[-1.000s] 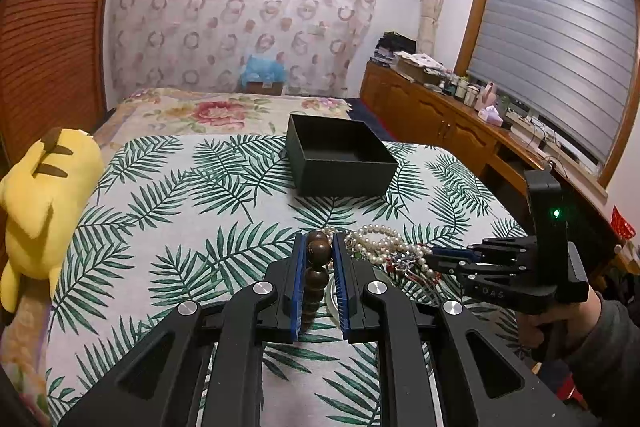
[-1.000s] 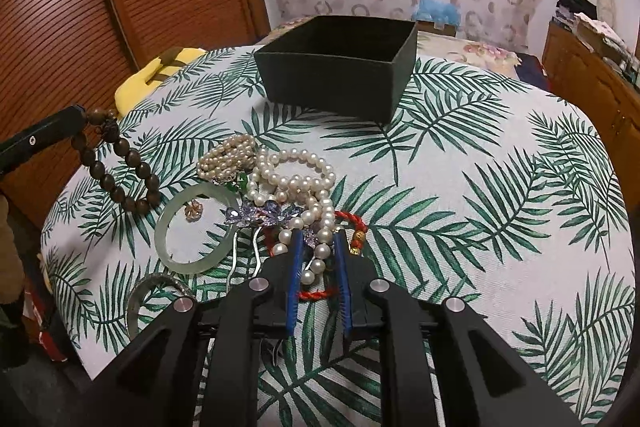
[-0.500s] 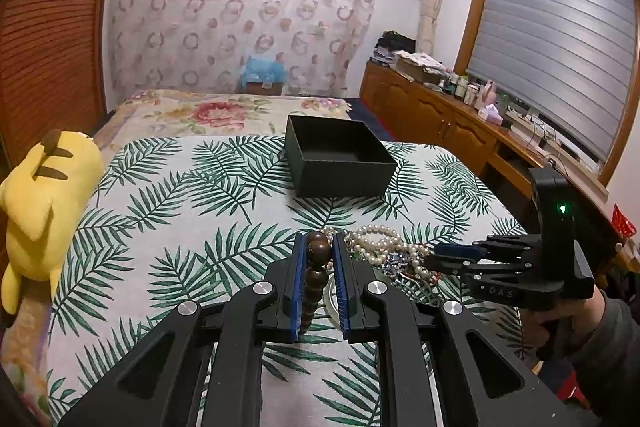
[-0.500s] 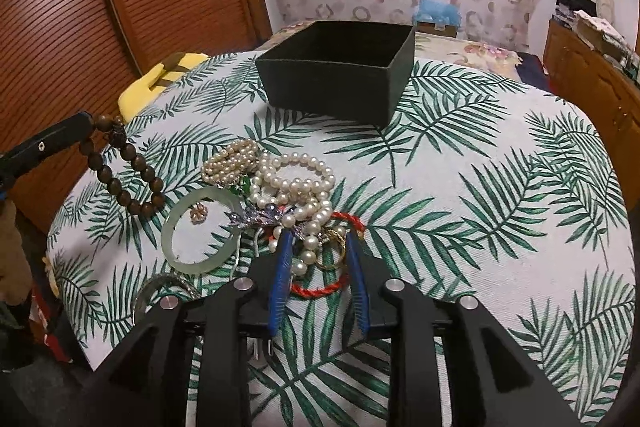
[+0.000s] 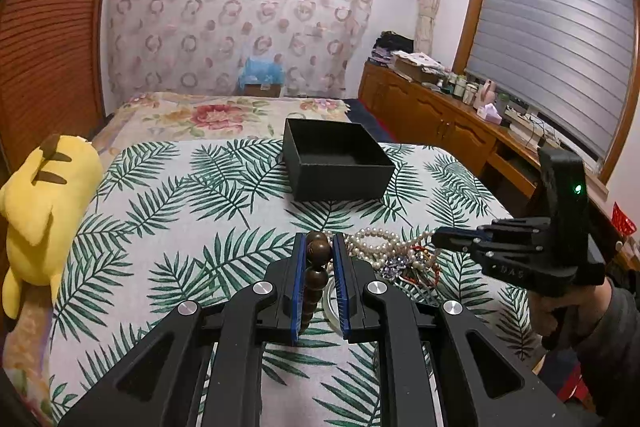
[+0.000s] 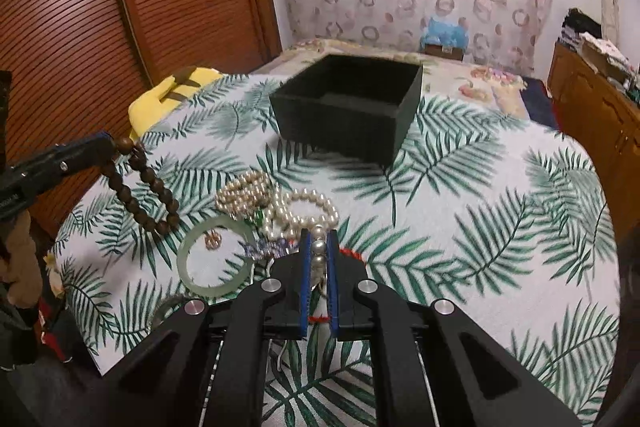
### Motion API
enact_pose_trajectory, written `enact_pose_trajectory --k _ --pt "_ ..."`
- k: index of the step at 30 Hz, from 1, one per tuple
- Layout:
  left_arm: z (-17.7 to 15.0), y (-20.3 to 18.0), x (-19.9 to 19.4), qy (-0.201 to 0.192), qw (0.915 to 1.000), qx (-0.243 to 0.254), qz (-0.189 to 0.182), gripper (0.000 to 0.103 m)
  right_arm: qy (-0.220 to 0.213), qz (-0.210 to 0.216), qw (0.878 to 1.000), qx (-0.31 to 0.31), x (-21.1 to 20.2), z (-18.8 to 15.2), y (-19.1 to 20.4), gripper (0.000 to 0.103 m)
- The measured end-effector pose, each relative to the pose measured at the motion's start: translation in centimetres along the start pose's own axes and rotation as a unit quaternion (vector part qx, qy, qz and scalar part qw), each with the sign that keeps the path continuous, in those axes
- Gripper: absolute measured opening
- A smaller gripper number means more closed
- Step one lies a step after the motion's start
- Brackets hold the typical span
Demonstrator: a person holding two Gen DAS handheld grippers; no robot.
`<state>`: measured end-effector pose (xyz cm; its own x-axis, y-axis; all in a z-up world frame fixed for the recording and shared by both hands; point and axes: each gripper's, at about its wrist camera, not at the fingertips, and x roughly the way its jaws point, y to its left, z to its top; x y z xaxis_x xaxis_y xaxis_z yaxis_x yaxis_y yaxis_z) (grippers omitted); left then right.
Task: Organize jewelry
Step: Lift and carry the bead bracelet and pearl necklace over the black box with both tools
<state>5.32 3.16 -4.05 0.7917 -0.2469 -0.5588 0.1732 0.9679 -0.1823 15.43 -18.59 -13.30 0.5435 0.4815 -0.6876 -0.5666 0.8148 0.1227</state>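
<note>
My left gripper is shut on a brown wooden bead bracelet; in the right wrist view the bracelet hangs from it above the table's left side. My right gripper is shut on a pearl strand lifted from the jewelry pile. The pile holds pearl bracelets, a pale green jade bangle, a purple hairpin and a red cord. An open black box stands beyond the pile; in the left wrist view the box looks empty.
The table has a palm-leaf cloth. A yellow plush toy lies at its left edge. A bed lies behind the table, wooden cabinets to the right, a wooden shutter door to the left.
My right gripper opened, then shut on a pearl strand and rose with it. My left gripper stayed shut on the wooden bracelet and lifted slightly.
</note>
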Motion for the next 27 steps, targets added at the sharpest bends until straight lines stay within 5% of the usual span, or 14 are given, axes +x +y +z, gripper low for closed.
enact_pose_trajectory --k 27 --pt "7.0 -1.2 1.3 -0.046 0.9984 0.028 -0.018 0.012 -0.122 -0.021 0.990 -0.071 -8.3 12.1 0.3 0.008"
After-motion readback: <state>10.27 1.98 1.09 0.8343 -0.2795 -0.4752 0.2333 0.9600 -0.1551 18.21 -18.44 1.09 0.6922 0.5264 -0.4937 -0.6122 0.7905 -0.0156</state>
